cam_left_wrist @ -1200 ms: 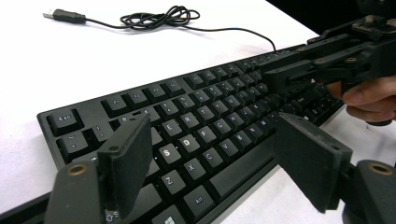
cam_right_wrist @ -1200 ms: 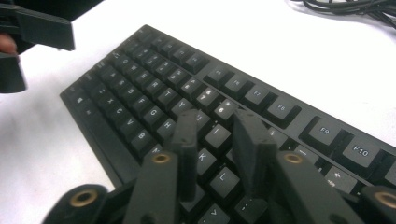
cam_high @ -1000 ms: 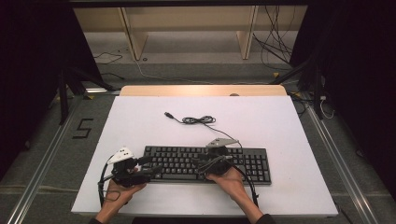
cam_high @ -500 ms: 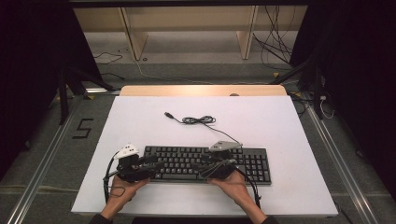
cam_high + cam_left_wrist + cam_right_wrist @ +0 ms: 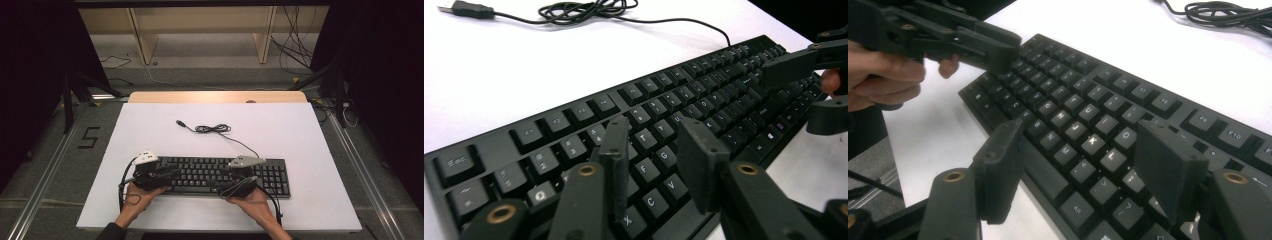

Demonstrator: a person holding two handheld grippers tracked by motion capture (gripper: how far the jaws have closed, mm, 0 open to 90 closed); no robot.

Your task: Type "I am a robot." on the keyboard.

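Black keyboard (image 5: 220, 175) sits near the table's (image 5: 300, 130) front edge, both grippers spread wide over it: left gripper (image 5: 167, 173), right gripper (image 5: 239, 186). Plenty of bare white behind.

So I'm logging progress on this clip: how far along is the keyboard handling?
Early, as far as I can tell. Done: both tongs have been brought over the keyboard, the left tongs above its left keys, the right tongs near the middle. In hand: nothing; both sets are open. Left: any grip or move, and the loose cable lies unplugged on the table.
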